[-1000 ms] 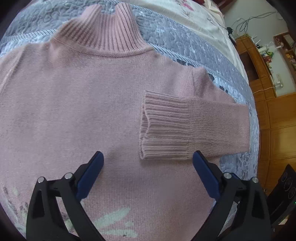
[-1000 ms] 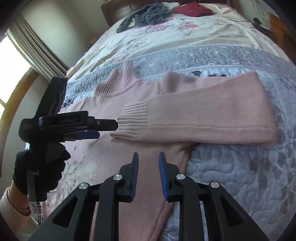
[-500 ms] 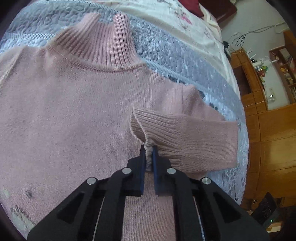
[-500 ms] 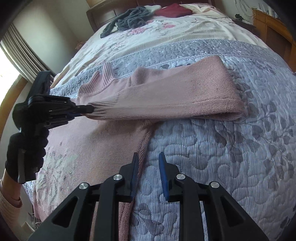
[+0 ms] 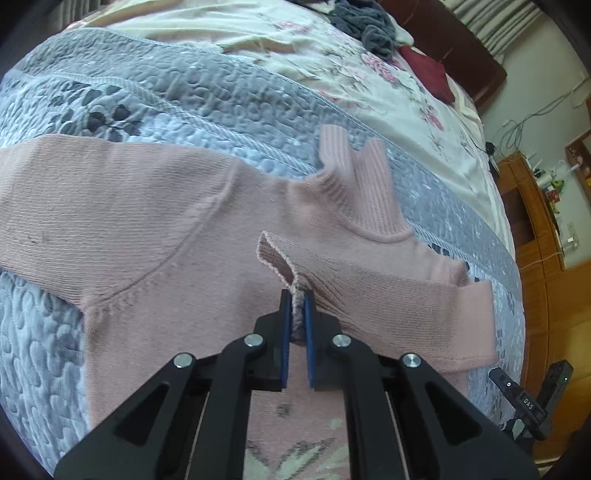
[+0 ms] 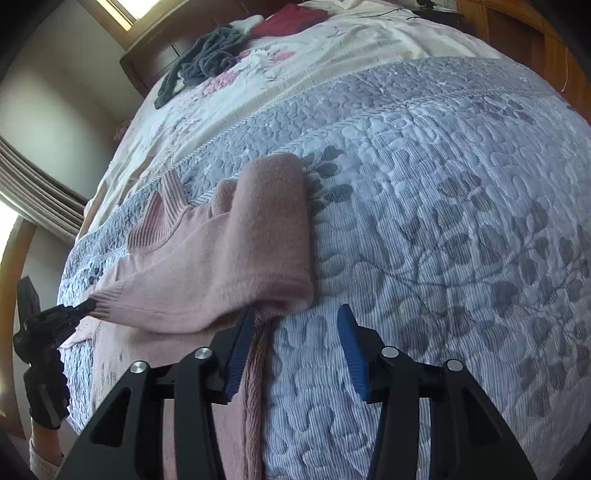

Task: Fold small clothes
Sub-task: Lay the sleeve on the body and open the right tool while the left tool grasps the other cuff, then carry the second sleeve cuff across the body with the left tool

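Observation:
A pink turtleneck sweater (image 5: 166,236) lies flat on the grey quilted bedspread (image 5: 155,96), its ribbed collar (image 5: 365,192) pointing away from me. One sleeve is folded across the chest. My left gripper (image 5: 297,299) is shut on that sleeve's ribbed cuff (image 5: 277,258) and holds it pinched just above the body. In the right wrist view the folded sleeve (image 6: 266,229) lies ahead. My right gripper (image 6: 295,332) stands open over the sweater's side edge (image 6: 255,373), which runs along its left finger. At the far left a gloved hand (image 6: 44,391) holds the left gripper (image 6: 74,308).
The bedspread (image 6: 443,221) stretches to the right of the sweater. Further up the bed, a grey garment heap (image 6: 210,55) and a dark red garment (image 6: 291,18) lie on a floral cream sheet (image 5: 332,55). Wooden furniture (image 5: 546,258) stands beyond the bed's right side.
My left gripper went from open to shut on the cuff and now holds it further left over the chest. My right gripper opened and moved up to the sweater's side edge.

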`<act>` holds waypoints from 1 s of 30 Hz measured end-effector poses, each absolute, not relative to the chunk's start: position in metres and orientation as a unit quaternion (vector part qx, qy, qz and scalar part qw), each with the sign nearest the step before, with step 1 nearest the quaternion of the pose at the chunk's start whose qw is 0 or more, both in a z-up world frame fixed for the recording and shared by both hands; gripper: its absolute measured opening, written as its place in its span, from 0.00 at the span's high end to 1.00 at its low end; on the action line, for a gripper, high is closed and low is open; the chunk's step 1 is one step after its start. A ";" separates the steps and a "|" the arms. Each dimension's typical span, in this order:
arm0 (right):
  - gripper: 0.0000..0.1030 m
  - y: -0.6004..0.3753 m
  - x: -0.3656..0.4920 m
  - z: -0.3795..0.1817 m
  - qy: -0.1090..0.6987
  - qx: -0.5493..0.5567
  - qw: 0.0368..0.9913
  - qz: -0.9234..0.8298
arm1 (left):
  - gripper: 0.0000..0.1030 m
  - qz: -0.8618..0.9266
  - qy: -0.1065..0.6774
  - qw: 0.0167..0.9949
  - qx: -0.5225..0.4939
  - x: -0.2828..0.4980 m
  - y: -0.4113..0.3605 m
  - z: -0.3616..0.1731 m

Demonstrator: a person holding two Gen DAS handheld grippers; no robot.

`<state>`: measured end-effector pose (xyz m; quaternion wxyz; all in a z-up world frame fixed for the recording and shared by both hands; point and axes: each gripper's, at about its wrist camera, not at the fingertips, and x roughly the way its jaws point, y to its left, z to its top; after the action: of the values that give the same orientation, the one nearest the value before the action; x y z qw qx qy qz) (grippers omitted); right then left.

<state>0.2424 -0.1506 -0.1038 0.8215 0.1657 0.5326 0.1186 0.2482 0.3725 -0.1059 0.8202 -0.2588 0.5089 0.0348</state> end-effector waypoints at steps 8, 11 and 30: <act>0.58 -0.121 0.279 -0.134 0.579 0.175 0.788 0.120 | 0.95 0.064 0.522 0.817 -0.236 0.243 0.407 -0.120; 0.63 -0.116 0.279 -0.144 0.589 0.148 0.788 0.102 | 0.95 0.072 0.540 0.808 -0.227 0.244 0.408 -0.139; 0.56 -0.022 0.262 -0.096 0.556 0.047 0.815 0.157 | 0.73 0.032 0.517 0.836 -0.180 0.245 0.364 -0.109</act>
<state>0.2622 -0.0217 -0.0960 0.8148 0.0467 0.5562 0.1567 0.2451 0.3636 -0.1092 0.8363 -0.1798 0.5169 0.0324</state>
